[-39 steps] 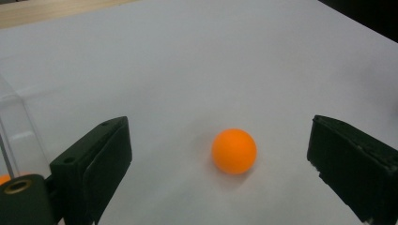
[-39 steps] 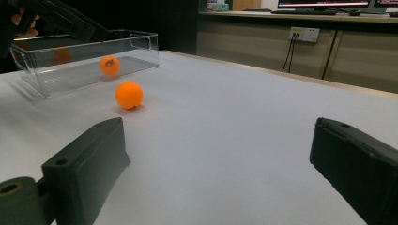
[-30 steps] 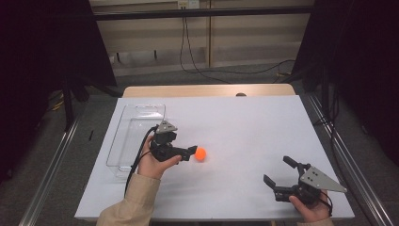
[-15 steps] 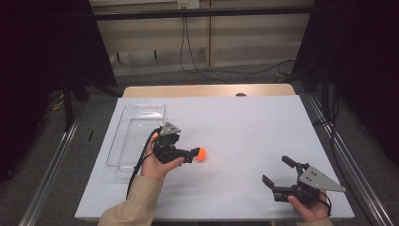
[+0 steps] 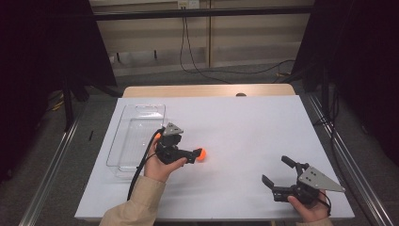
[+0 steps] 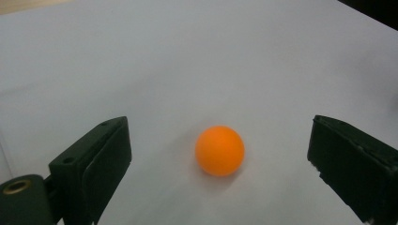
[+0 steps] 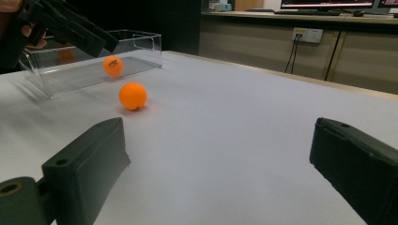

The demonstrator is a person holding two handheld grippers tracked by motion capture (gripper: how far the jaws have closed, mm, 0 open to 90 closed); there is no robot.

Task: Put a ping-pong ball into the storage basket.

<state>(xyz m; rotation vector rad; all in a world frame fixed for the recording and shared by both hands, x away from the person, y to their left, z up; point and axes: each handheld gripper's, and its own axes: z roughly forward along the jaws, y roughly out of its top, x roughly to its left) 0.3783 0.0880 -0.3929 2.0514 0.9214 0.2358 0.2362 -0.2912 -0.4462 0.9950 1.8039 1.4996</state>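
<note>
At the left of the high view a clear plastic bin [image 5: 136, 136] sits on the white counter [image 5: 244, 122]; the right gripper view shows one orange ball [image 7: 113, 65] already inside it, so the bin reads as the place where balls are collected. It stands just beside the person's left hand, presumably so that a short swing carries a ball over its wall.

Next comes the left claw [image 5: 196, 154], held low and roughly level over the counter, aimed away from the bin toward a loose orange ball [image 5: 201, 154]. Its jaws stand wide apart and grip nothing. In the left gripper view that loose ball [image 6: 219, 150] rests on the counter between the two jaws, a little nearer the far ends than the base, with a clear gap on each side; neither pad touches it. The pose looks like a lineup for a pinch: closing would likely catch the ball at its middle.

Far to the right, well apart from the ball, the right claw [image 5: 277, 173] rests near the counter's front edge, jaws wide and empty, seemingly parked out of the way.
</note>
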